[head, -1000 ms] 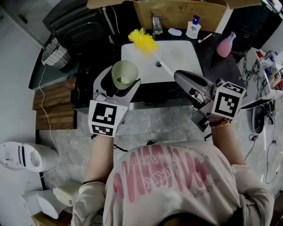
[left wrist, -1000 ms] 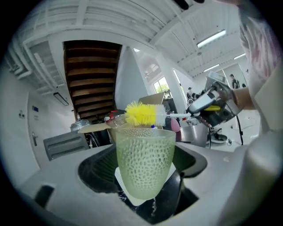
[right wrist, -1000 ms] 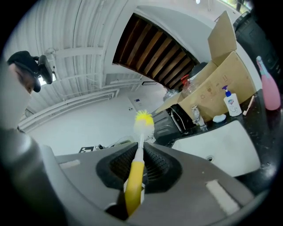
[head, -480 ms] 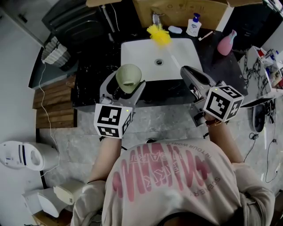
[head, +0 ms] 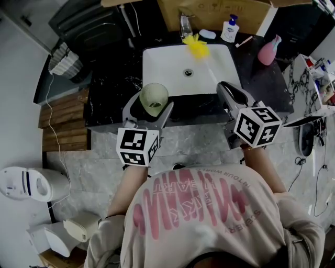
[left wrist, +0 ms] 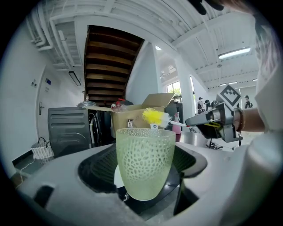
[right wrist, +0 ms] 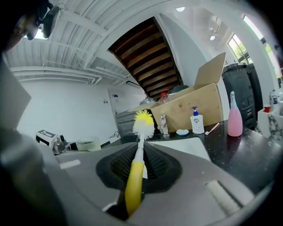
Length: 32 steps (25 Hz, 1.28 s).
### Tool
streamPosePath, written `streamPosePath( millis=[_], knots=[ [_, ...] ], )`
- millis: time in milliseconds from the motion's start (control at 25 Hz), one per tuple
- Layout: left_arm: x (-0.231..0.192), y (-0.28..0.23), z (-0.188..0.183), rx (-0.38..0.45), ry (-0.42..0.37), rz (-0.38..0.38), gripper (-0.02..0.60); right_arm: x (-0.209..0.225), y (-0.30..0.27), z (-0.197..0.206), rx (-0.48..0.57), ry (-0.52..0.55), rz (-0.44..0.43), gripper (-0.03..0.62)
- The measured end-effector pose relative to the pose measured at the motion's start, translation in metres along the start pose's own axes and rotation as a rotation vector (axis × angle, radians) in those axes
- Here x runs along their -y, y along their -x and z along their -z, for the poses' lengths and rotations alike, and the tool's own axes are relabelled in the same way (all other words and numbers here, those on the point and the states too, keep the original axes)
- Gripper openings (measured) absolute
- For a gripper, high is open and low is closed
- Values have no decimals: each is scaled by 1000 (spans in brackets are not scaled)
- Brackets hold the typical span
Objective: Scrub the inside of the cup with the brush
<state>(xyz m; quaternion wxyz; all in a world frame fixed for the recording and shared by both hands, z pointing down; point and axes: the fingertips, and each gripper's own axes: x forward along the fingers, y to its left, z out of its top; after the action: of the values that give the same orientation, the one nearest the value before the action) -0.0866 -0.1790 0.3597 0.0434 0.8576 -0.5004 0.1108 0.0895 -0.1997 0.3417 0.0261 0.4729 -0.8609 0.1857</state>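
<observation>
Green pebbled-glass cup (head: 153, 96), pale and translucent: clamped by its lower body in the left tongs (head: 151, 110), mouth up towards the head camera. It hangs over the front edge of the black stone counter (head: 112, 84), at about 8 o'clock from the drain of the white rectangular sink (head: 167, 63).

Right tongs (head: 226, 88): closed narrow on the yellow grip of the long bottle brush (right wrist: 135, 176). Its white stalk runs out towards 11 o'clock, and the yellow-and-white bristle head lies over the far rim of the sink.

Progress, judged: both items are in hand, but scrubbing is not under way. The bristle head sits at about 1 o'clock from the cup mouth, well apart from it and outside it. Left to do: bring the head over the mouth, push it in and work it round the wall and base. I cannot tell whether the inside is wet or soapy.

Surroundings, left to right:
- woven basket (head: 64, 63) at 9 o'clock, off the counter
- chrome tap (head: 186, 26) at 12 o'clock of the sink
- open cardboard box (head: 220, 13) behind the tap
- white pump bottle with a blue top (head: 229, 32)
- pink bottle (head: 267, 52) at 2 o'clock

Obstructions: nothing lies between the brush head and the cup. The tap stands just beside the bristles, so a careless swing could clip it.
</observation>
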Motion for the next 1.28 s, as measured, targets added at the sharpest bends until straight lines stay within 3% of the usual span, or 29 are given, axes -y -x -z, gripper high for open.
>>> streamPosePath(
  millis=[1280],
  knots=[
    [-10, -10, 19, -34, 50, -22, 374, 16, -10, 22, -62, 38, 32, 49]
  ],
)
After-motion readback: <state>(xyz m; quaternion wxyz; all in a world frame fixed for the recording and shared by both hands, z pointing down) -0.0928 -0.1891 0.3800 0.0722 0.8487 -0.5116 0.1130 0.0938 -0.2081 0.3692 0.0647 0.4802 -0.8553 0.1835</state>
